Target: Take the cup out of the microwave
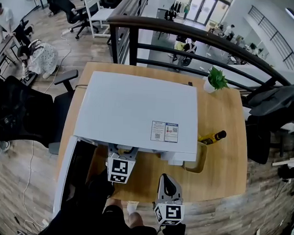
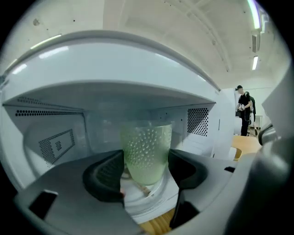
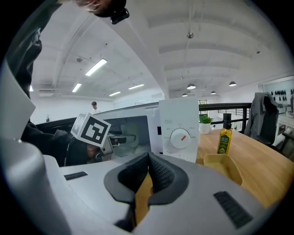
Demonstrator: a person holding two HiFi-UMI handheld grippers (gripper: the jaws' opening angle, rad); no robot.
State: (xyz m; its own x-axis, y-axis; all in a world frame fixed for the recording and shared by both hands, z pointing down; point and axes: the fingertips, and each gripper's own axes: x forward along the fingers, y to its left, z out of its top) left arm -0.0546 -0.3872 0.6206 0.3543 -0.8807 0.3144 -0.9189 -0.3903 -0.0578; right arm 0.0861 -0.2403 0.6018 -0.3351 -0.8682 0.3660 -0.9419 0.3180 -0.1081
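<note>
1. The microwave (image 1: 137,109) sits on the desk (image 1: 223,158) with its door (image 1: 71,177) swung wide to the left, which leaves the cavity free to reach into from the front
2. The cup (image 2: 146,147) is inside the cavity, upright on the turntable (image 2: 154,196) and roughly central, so a straight approach brings it between the jaws
3. The left gripper (image 2: 146,160) is pushed into the opening, and its jaws are spread to the cup's width, one pad against each side wall
4. I judge the cup to be pinched but not yet lifted, since its base appears to rest on the turntable
5. The hold sits about mid-height, probably to keep the cup from tipping as it comes out under the low roof
6. The right gripper (image 3: 148,176) hangs back outside, in front of the control panel, with its jaws pressed together on nothing, out of the left one's way
7. The cup is a pale green, translucent tumbler, studded with small raised dots and tapering towards its base; I cannot tell whether it holds anything
</note>
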